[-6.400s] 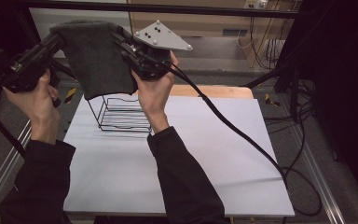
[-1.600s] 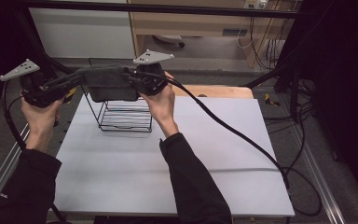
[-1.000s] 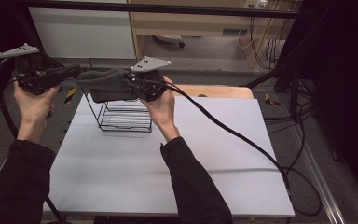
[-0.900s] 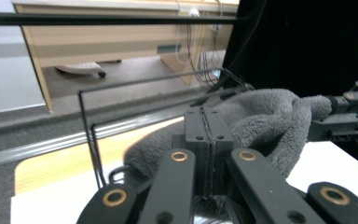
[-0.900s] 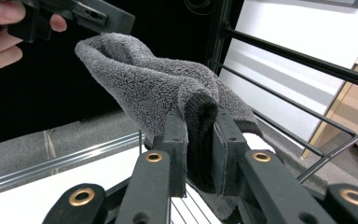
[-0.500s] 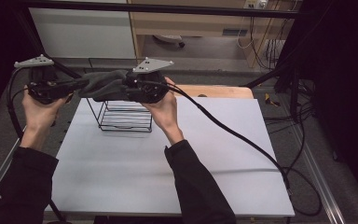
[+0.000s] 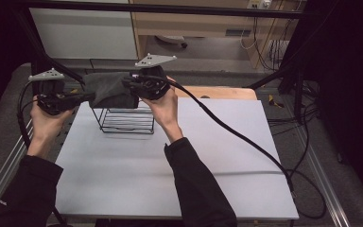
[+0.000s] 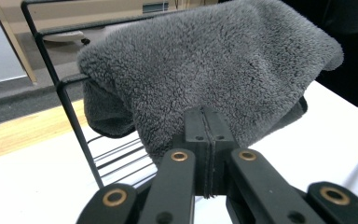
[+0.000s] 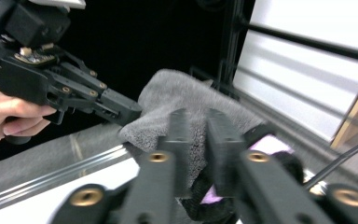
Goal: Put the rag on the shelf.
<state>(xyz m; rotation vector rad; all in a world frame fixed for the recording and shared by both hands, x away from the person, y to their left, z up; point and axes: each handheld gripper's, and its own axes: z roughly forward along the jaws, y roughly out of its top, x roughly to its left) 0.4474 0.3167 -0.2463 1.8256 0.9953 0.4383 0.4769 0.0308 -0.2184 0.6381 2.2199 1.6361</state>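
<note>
A grey fleece towel (image 7: 108, 90) lies folded over the top of a black wire rack (image 7: 123, 120) at the far left of the white table (image 7: 208, 142). My left gripper (image 7: 90, 96) comes in from the left, its jaws pressed together on the towel's (image 8: 214, 60) near edge. In the right gripper view the left gripper (image 9: 133, 111) touches the towel's (image 9: 186, 93) left corner. My right gripper (image 7: 127, 85) sits at the towel's right end, and its blurred jaws (image 9: 193, 116) stand slightly apart with fleece showing between them. The rack's upright bar (image 8: 70, 107) stands beside the towel.
A thick black cable (image 7: 236, 137) trails from the right gripper across the table to its right edge. A wooden board (image 7: 217, 92) lies behind the table. Black frame posts (image 7: 42, 56) stand at the back left, and metal rails (image 7: 9, 161) run along the table's sides.
The towel, once held high and hanging open, has come down folded over the rack's top. In the last half second the left hand shifted right toward the rack, and the right jaws parted.
</note>
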